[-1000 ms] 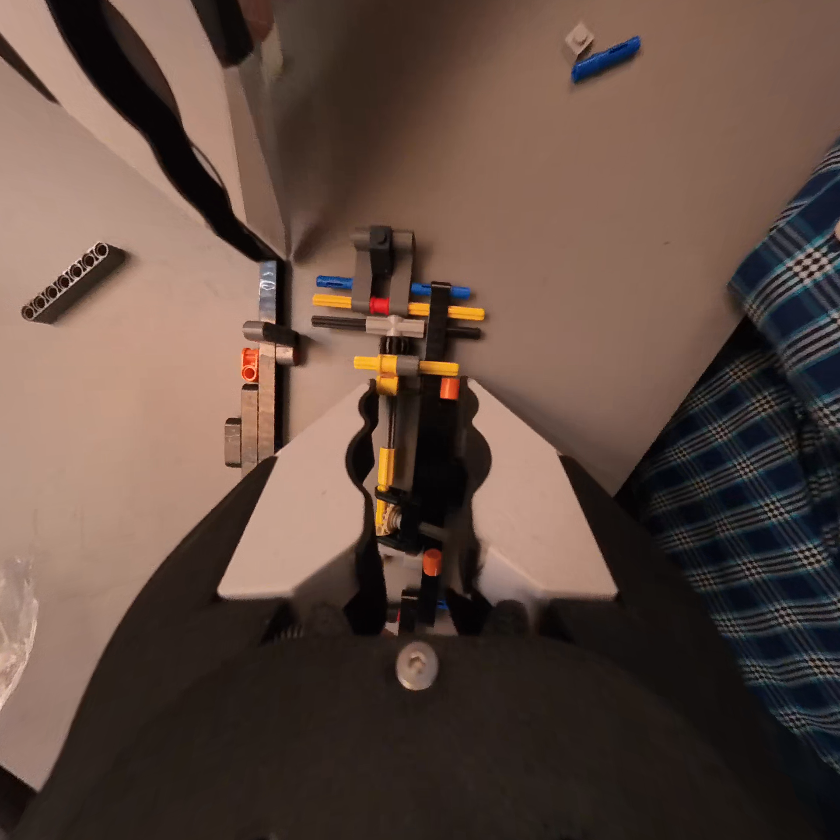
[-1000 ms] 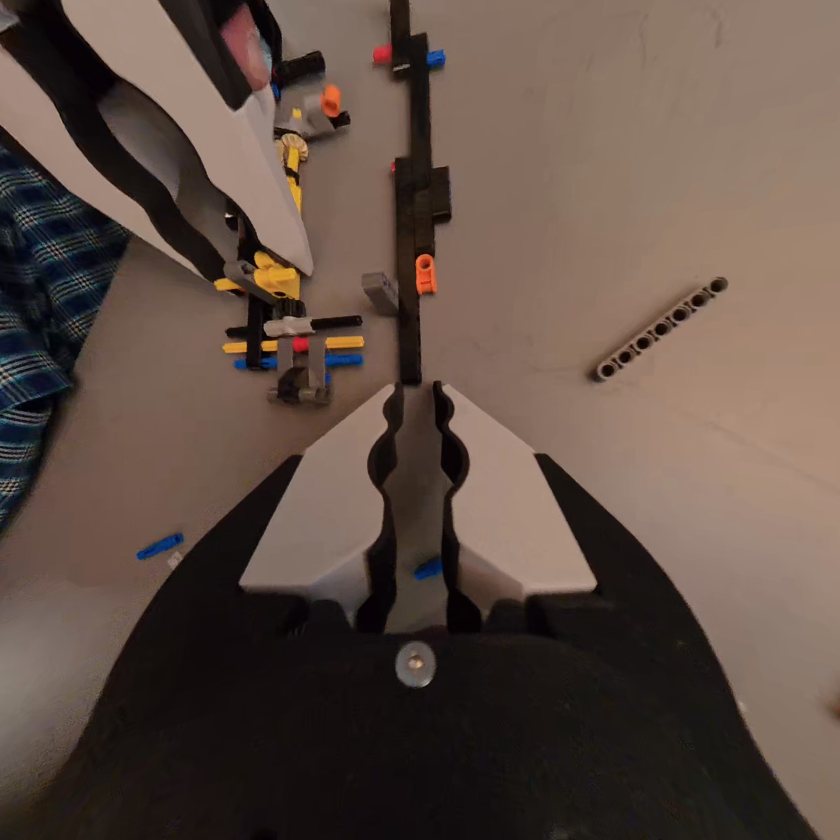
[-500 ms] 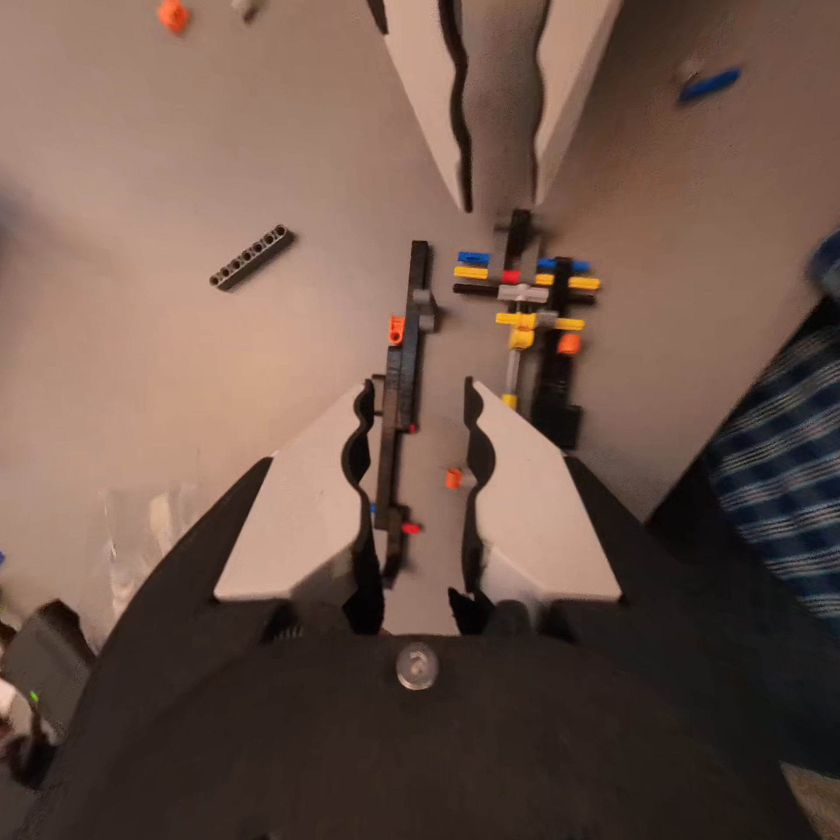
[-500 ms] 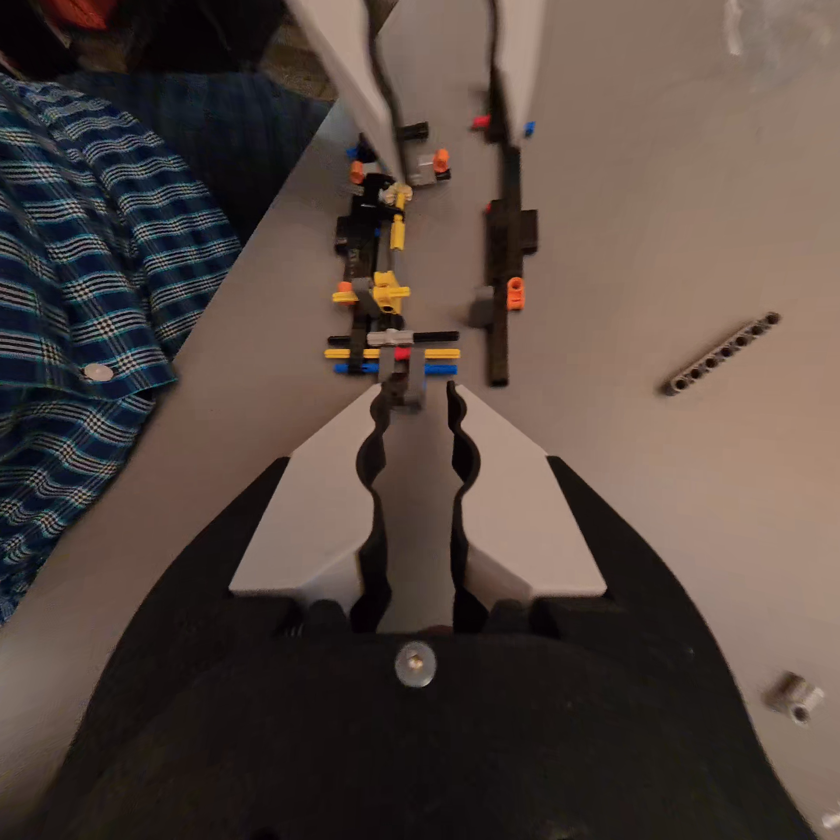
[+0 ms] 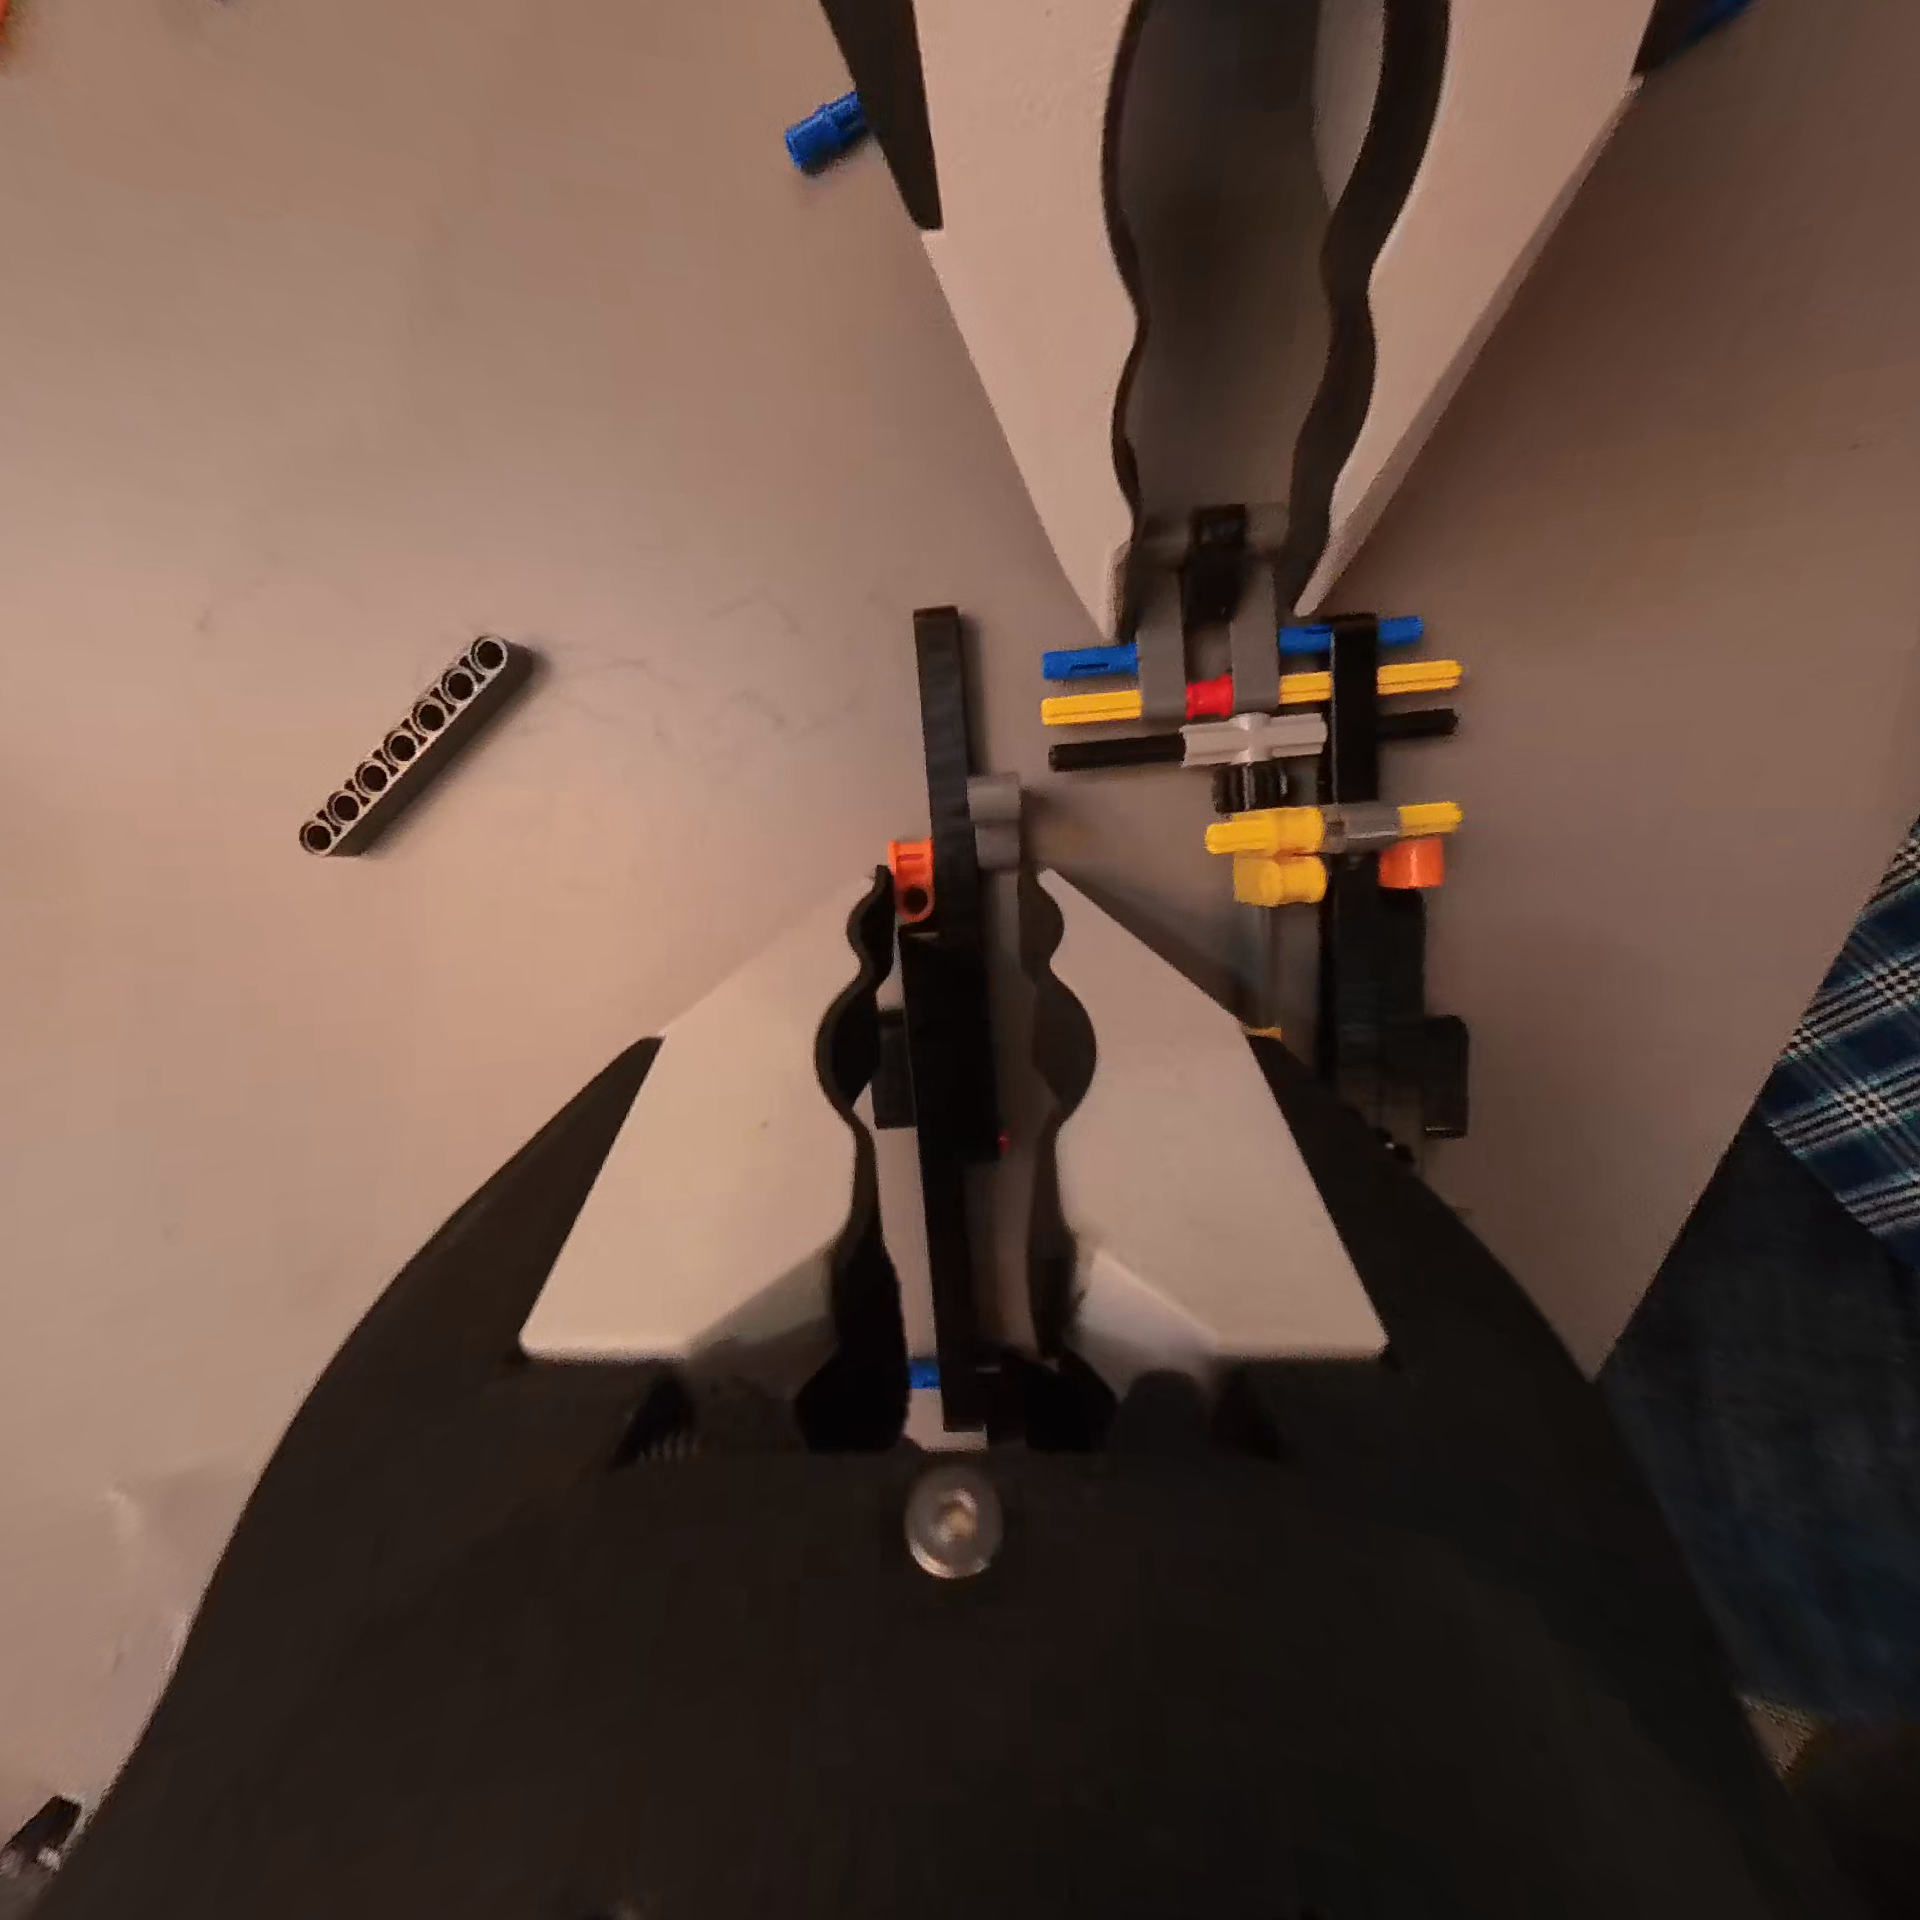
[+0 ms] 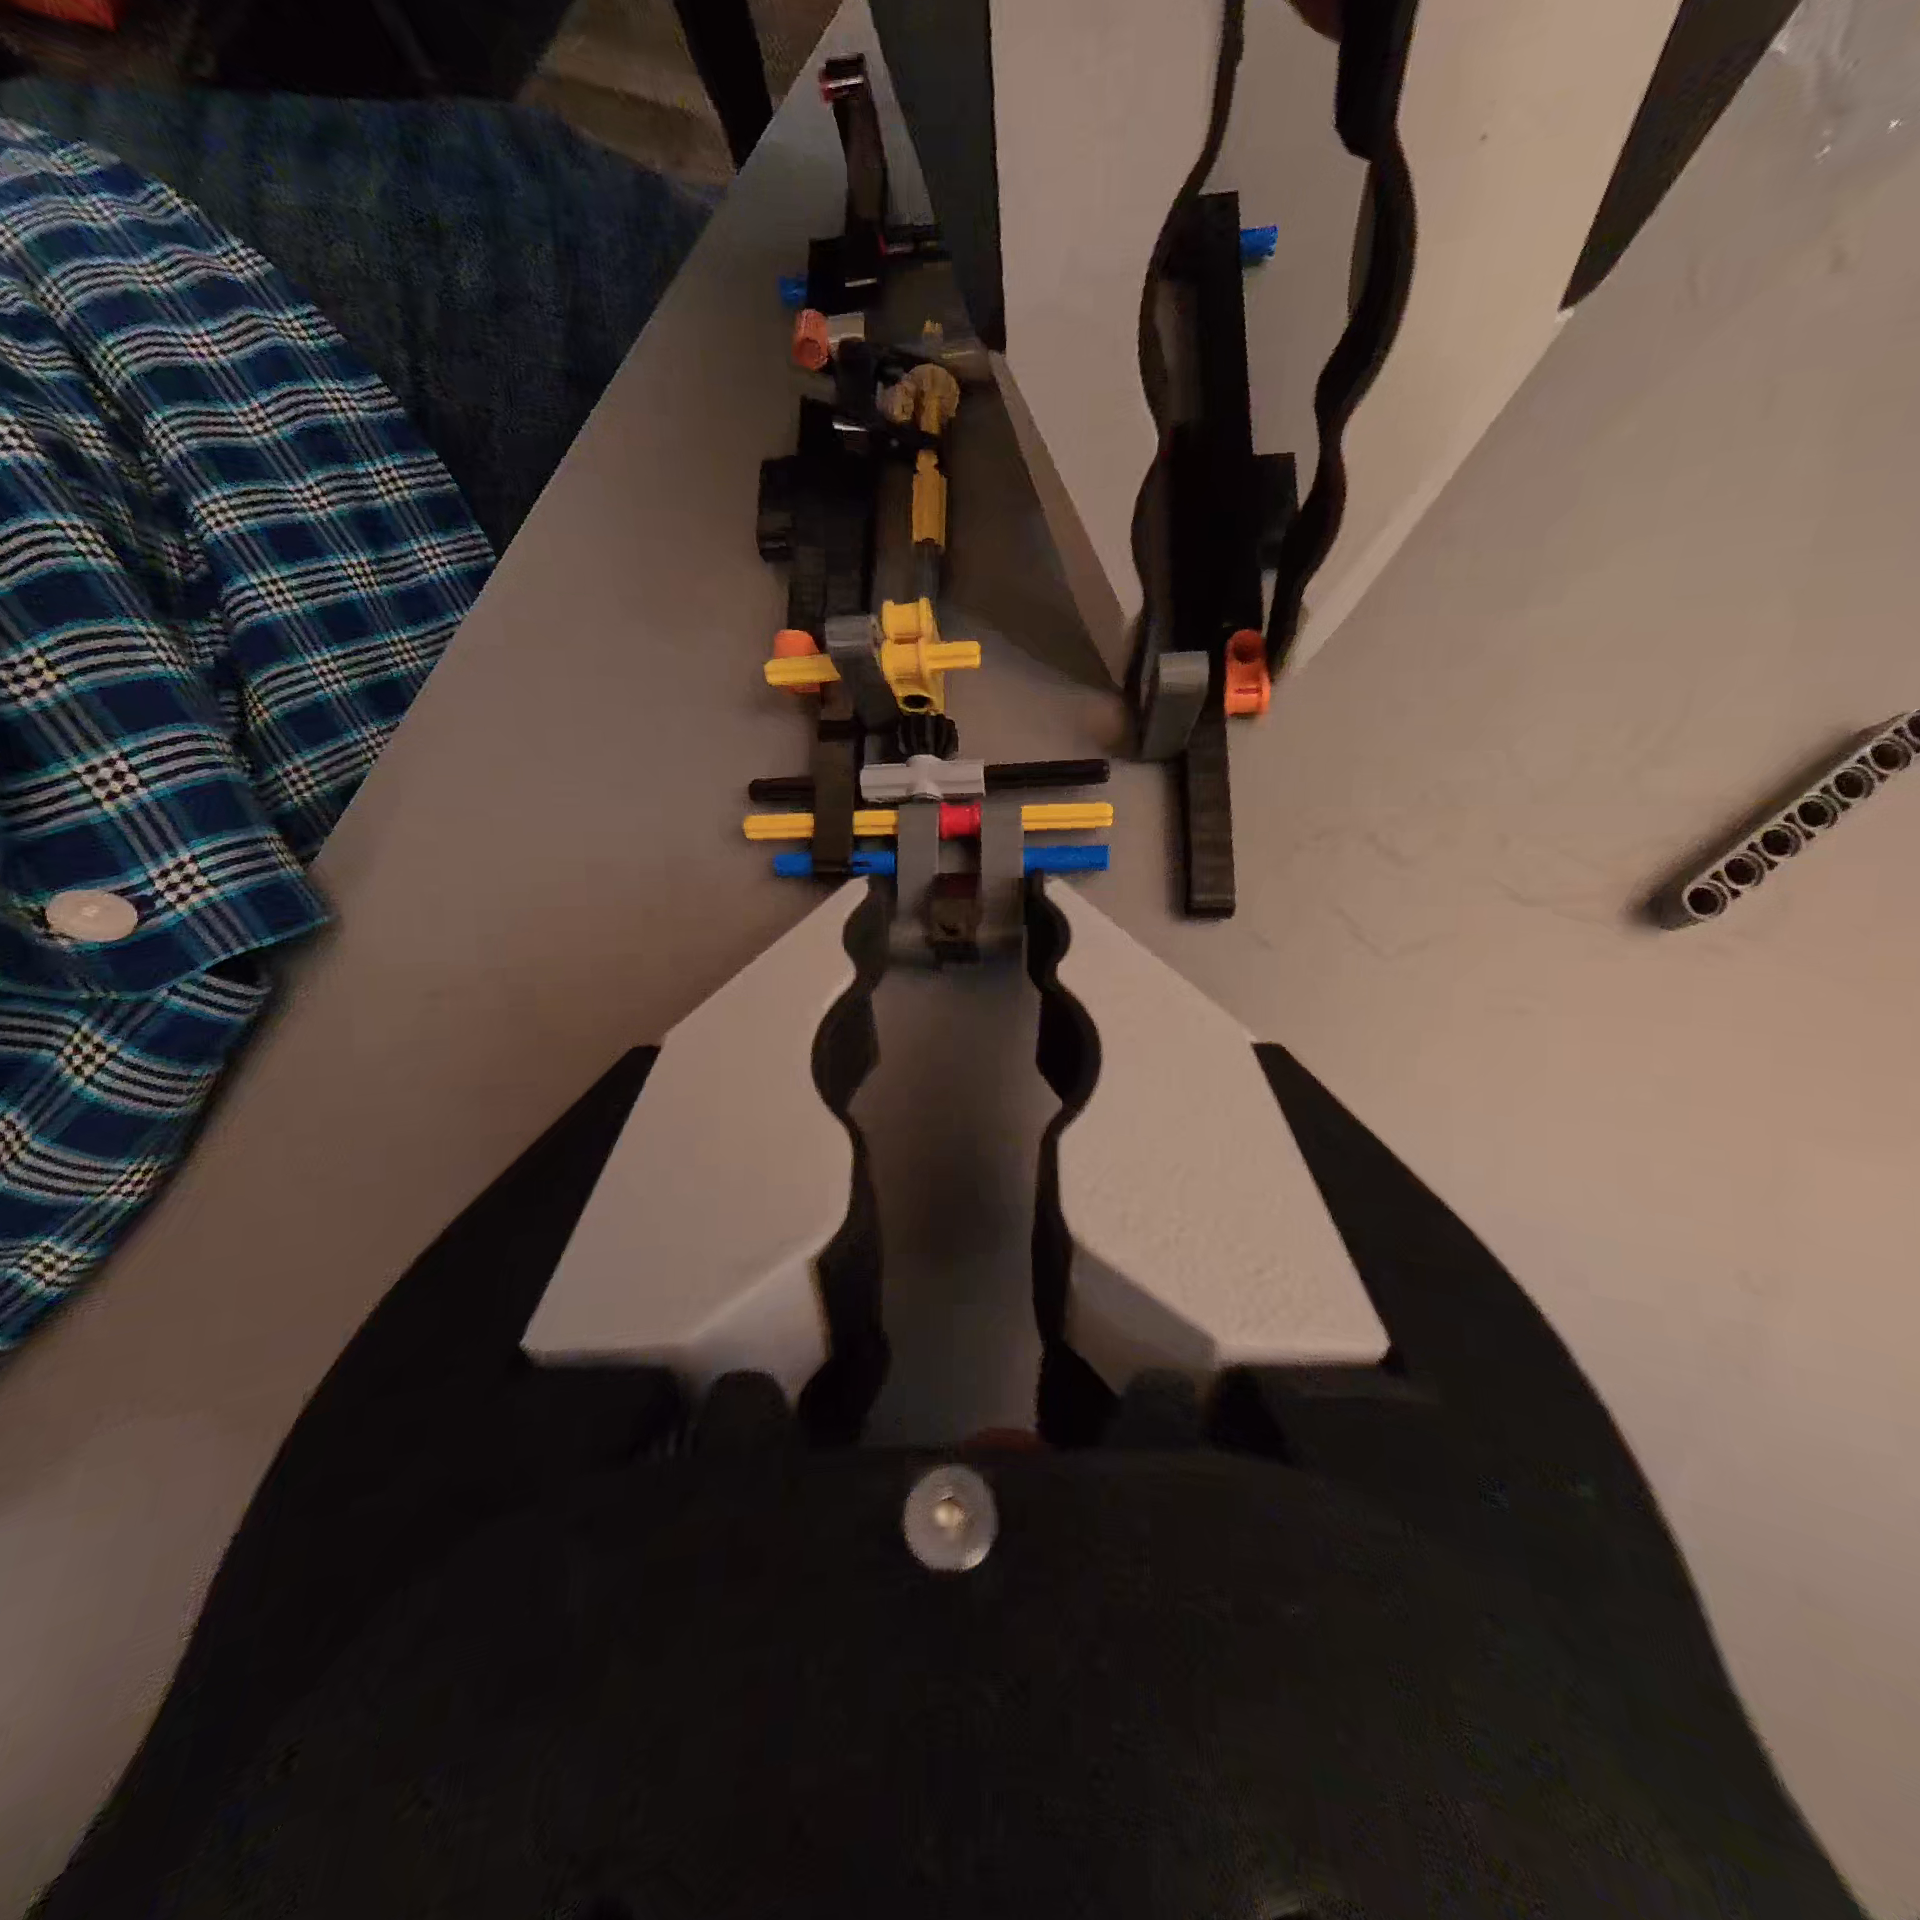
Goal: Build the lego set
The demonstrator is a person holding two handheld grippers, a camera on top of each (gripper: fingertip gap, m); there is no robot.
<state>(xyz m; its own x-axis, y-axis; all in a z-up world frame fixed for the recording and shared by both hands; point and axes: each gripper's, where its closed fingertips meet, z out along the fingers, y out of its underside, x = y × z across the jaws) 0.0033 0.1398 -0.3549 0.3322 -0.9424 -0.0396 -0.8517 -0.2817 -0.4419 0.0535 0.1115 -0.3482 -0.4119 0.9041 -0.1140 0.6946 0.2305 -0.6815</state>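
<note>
— Left claw (image 5: 964, 883)?

— Astride the long black beam (image 5: 945, 727), one finger on each side, tips level with the orange peg (image 5: 912, 868) and the grey sleeve (image 5: 997, 821) on its flanks. Only a narrow gap. Clamped or merely flanking: cannot tell.

— And the right claw (image 6: 956, 894)?

— Facing the left one from across the desk (image 5: 520, 416), tips on either side of the grey fork (image 6: 914, 862) at the end of the axle build (image 6: 914, 665). Same doubt: touching or just short, cannot tell.

— Whereabouts of the pieces?

— Both flat on the desk, parallel, the beam just beside the build but apart from it. Farther out, a loose grey strip with holes (image 5: 416, 748), well apart. A blue peg (image 5: 821, 130) near the far side. A plaid sleeve (image 6: 156, 520) past the desk edge.

— Handling?

— Probably light, hard plastic: stiff along the beam, slick under smooth pads. Best taken across the beam's flat sides at mid-length, clear of the orange peg. Build likely fragile, with blue, yellow and black cross rods only pushed in and prone to sliding or popping loose. Better held by the fork or the black spine, never by the rod ends. Gentle squeeze, level lift.
</note>
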